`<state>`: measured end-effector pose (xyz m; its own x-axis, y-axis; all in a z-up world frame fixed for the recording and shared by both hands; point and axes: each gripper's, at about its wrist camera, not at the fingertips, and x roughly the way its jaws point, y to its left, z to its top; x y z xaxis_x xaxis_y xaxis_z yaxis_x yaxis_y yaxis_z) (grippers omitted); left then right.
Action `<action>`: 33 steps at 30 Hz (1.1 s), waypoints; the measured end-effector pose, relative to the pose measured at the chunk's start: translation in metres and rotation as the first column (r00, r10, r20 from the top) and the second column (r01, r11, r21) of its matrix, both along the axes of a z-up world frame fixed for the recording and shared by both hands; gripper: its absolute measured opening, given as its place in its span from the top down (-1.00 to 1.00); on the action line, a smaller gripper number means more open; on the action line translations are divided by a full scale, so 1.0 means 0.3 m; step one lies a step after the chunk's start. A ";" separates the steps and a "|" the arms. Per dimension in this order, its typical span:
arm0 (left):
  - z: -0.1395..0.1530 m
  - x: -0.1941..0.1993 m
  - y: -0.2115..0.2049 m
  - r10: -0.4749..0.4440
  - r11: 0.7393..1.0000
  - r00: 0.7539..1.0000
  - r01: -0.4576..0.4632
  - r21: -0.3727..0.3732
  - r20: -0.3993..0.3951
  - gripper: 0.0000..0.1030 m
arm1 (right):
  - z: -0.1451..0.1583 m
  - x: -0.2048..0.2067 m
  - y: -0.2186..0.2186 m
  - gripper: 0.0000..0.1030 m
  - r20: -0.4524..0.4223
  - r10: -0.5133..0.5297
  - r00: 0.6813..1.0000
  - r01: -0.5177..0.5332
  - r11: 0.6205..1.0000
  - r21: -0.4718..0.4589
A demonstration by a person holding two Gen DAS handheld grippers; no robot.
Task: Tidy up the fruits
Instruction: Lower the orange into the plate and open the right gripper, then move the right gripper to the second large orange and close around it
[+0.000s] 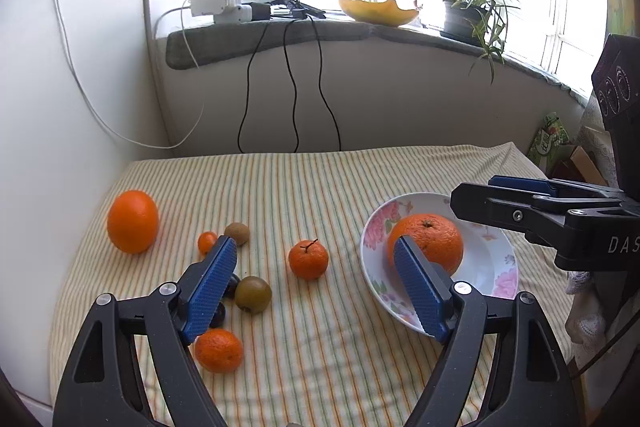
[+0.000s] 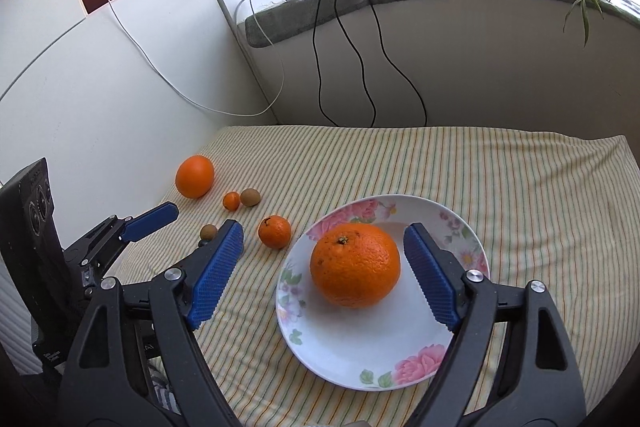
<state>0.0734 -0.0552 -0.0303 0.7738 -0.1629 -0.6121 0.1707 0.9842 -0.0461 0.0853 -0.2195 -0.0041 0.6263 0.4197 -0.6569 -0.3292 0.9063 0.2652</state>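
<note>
A big orange lies in a floral white plate on the striped cloth; it also shows in the left wrist view, in the plate. My right gripper is open, its blue pads either side of that orange, apart from it. My left gripper is open and empty above a small tangerine. On the left lie a large orange, a second tangerine, a tiny orange fruit, two brown-green round fruits and dark fruits partly hidden by the left finger.
The right gripper's body reaches over the plate's far side. White walls close the left side and back. A windowsill holds a power strip, ring light, yellow bowl and potted plant. Black cables hang down the back wall.
</note>
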 end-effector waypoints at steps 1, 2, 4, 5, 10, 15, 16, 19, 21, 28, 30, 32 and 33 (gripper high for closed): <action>0.000 -0.003 0.018 0.011 1.000 1.000 -0.011 0.000 0.002 -0.57 | -0.001 0.003 0.020 -0.65 0.003 0.012 1.000 -0.012 1.000 -0.004; 0.000 -0.005 0.035 0.022 1.000 1.000 -0.022 0.002 0.004 -0.57 | -0.002 0.007 0.045 -0.65 0.004 0.023 1.000 -0.023 1.000 -0.012; 0.000 -0.013 0.067 0.044 0.999 0.999 -0.044 0.004 0.007 -0.57 | -0.004 0.015 0.089 -0.65 0.008 0.044 0.999 -0.043 0.999 -0.025; 0.000 -0.016 0.084 0.054 0.999 0.999 -0.054 0.003 0.008 -0.57 | -0.005 0.017 0.112 -0.65 0.011 0.055 0.998 -0.054 0.998 -0.029; 0.000 -0.024 0.155 0.090 0.996 0.996 -0.090 -0.007 0.015 -0.57 | -0.013 0.037 0.212 -0.65 0.011 0.103 0.995 -0.103 0.993 -0.059; -0.011 -0.028 0.214 0.114 0.993 0.993 -0.114 -0.019 0.016 -0.57 | -0.023 0.067 0.286 -0.65 -0.016 0.134 0.991 -0.135 0.988 -0.075; -0.017 -0.027 0.229 0.120 0.992 0.993 -0.120 -0.024 0.013 -0.57 | -0.026 0.073 0.298 -0.65 -0.025 0.138 0.990 -0.140 0.987 -0.079; -0.040 -0.015 0.279 0.143 0.989 0.990 -0.144 -0.045 -0.006 -0.57 | -0.039 0.097 0.328 -0.65 -0.064 0.148 0.987 -0.153 0.985 -0.083; -0.058 -0.011 0.312 0.156 0.986 0.987 -0.157 -0.059 -0.022 -0.57 | -0.048 0.112 0.341 -0.65 -0.085 0.150 0.985 -0.156 0.985 -0.076; -0.114 0.014 0.430 0.188 0.975 0.980 -0.194 -0.104 -0.064 -0.57 | -0.078 0.184 0.397 -0.65 -0.144 0.169 0.975 -0.176 0.984 -0.036; -0.129 0.027 0.459 0.193 0.972 0.978 -0.202 -0.120 -0.080 -0.57 | -0.087 0.206 0.418 -0.65 -0.161 0.176 0.971 -0.182 0.983 -0.025; -0.144 0.047 0.488 0.199 0.968 0.975 -0.211 -0.135 -0.096 -0.57 | -0.098 0.233 0.441 -0.65 -0.180 0.182 0.967 -0.188 0.982 -0.014; -0.151 0.057 0.501 0.200 0.967 0.974 -0.213 -0.142 -0.103 -0.57 | -0.103 0.245 0.454 -0.65 -0.189 0.186 0.964 -0.190 0.982 -0.007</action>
